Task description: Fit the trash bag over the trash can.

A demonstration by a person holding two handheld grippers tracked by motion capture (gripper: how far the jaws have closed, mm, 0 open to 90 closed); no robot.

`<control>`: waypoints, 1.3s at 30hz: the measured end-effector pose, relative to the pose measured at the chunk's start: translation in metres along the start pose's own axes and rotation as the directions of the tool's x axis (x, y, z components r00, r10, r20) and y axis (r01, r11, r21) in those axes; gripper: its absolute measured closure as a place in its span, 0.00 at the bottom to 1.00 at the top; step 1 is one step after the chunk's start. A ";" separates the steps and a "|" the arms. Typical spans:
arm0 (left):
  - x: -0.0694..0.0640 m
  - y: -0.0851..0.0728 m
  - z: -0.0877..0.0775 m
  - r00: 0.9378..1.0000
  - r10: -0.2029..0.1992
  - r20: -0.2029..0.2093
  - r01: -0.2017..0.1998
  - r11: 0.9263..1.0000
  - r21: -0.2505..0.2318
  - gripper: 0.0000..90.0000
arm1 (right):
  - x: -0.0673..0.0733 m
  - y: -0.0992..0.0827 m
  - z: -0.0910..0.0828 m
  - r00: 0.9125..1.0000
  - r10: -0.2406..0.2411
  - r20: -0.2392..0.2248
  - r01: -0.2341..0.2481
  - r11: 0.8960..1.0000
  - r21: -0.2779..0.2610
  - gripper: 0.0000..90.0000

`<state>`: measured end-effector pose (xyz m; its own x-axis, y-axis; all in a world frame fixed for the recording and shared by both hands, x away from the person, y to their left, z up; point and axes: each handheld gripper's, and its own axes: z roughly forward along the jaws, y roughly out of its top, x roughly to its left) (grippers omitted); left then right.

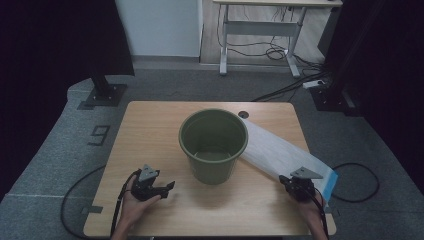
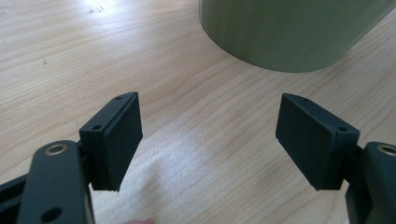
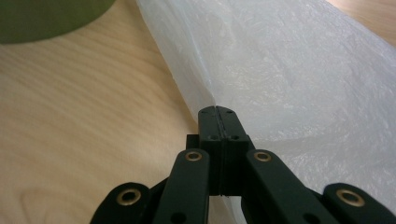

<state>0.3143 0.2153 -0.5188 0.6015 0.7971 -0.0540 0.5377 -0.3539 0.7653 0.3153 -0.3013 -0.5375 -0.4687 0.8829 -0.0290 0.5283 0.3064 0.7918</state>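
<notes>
Olive-green bucket, plain, no pattern. Translucent white plastic bag, crinkled sheen, blue strip at its near end. Light wood-grain tabletop. Both hand-held grippers black: left hand-held gripper, right hand-held gripper; grey three-cornered plates on top. Grey carpet floor, black cables.

High view: fixed above the desk's near edge, facing forward and down, far off. Left gripper view: low, close, along its jaws toward the bin. Right gripper view: close, over the bag. All share bin and desk.
</notes>
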 end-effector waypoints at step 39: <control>-0.003 -0.017 -0.016 0.999 -0.025 -0.034 0.026 0.999 0.019 0.25 | 0.047 0.090 0.127 0.981 -0.098 -0.169 0.110 0.992 0.060 0.69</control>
<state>0.2943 0.2264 -0.5212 0.5672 0.8220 -0.0512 0.5639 -0.3423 0.7516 0.4310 -0.1868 -0.5452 -0.6309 0.7759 -0.0031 0.5156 0.4223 0.7455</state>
